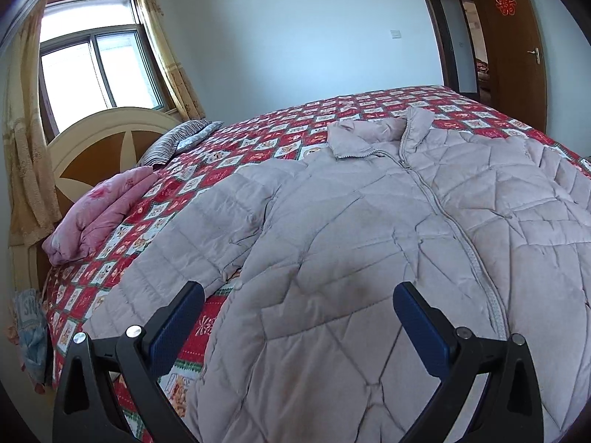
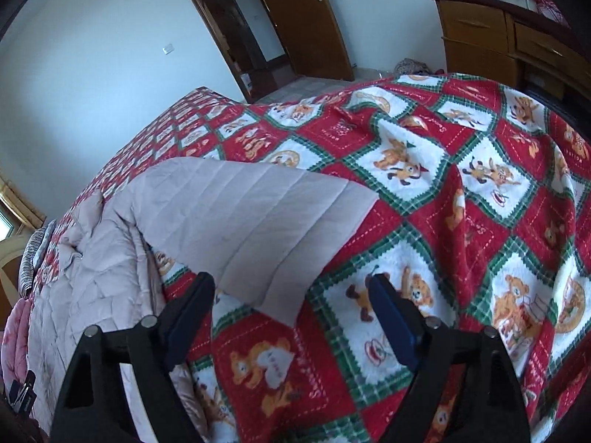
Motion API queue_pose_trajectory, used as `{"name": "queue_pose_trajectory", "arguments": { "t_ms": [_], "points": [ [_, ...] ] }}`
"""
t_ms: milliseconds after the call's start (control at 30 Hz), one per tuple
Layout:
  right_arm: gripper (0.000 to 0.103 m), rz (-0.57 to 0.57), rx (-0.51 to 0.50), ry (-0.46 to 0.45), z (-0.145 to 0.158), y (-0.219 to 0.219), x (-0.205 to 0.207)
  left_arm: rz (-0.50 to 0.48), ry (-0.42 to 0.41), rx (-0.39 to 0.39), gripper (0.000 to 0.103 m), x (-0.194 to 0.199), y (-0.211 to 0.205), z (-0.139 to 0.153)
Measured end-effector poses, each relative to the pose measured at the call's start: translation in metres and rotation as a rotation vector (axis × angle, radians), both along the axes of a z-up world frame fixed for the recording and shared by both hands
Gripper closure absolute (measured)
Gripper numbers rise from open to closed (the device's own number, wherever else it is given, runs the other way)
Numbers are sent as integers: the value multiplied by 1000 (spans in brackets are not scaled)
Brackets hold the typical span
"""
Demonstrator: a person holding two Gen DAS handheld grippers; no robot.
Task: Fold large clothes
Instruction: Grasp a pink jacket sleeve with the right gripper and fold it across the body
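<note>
Your left gripper [image 1: 298,326] has black angular arms, blue ribbed pads [image 1: 175,326] and silver screws; your right gripper [image 2: 291,317] looks identical, screws at 12 o'clock on each arm.

— Where's the light from?
— Daylight through the window [image 1: 99,70], upper left of the left wrist view; the panes are blown out white.
— Any glare elsewhere?
— No, the wall [image 1: 295,37] is evenly lit with a cool blue cast, and shadows on the jacket [image 1: 369,240] are soft.
— Sharpness?
— Crisp in the middle. Both views bulge strongly; the door [image 2: 306,22] bows, and the corners fade to dark vignette.
</note>
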State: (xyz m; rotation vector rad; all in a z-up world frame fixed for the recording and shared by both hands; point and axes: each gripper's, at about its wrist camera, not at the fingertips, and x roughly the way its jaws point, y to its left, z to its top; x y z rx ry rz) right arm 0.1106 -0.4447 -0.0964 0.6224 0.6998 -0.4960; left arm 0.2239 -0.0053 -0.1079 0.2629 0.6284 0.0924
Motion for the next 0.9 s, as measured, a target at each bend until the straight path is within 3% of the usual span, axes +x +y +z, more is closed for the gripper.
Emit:
{"name": "queue_pose_trajectory", "arguments": {
  "t_ms": [100, 167, 267, 333, 400, 667, 900],
  "points": [
    [23, 1, 18, 13, -5, -6, 12, 7, 22, -1, 1, 20, 1, -7],
    [32, 20, 20, 30, -12, -8, 22, 15, 34, -2, 1, 30, 3, -11],
    [54, 36, 9, 55, -18, -8, 32, 28, 57, -13, 1, 43, 8, -17],
    [80, 30, 7, 53, -20, -14, 34, 33, 66, -17, 1, 50, 11, -20],
    [89, 28, -23, 54, -15, -17, 37, 37, 72, -20, 1, 54, 15, -21],
    [93, -14, -192, 9, 46, -24, 55, 72, 58, -25, 1, 74, 40, -13],
    [93, 140, -435, -50, 91, 61, 100, 112, 96, -25, 1, 105, 57, -18]
  ]
}}
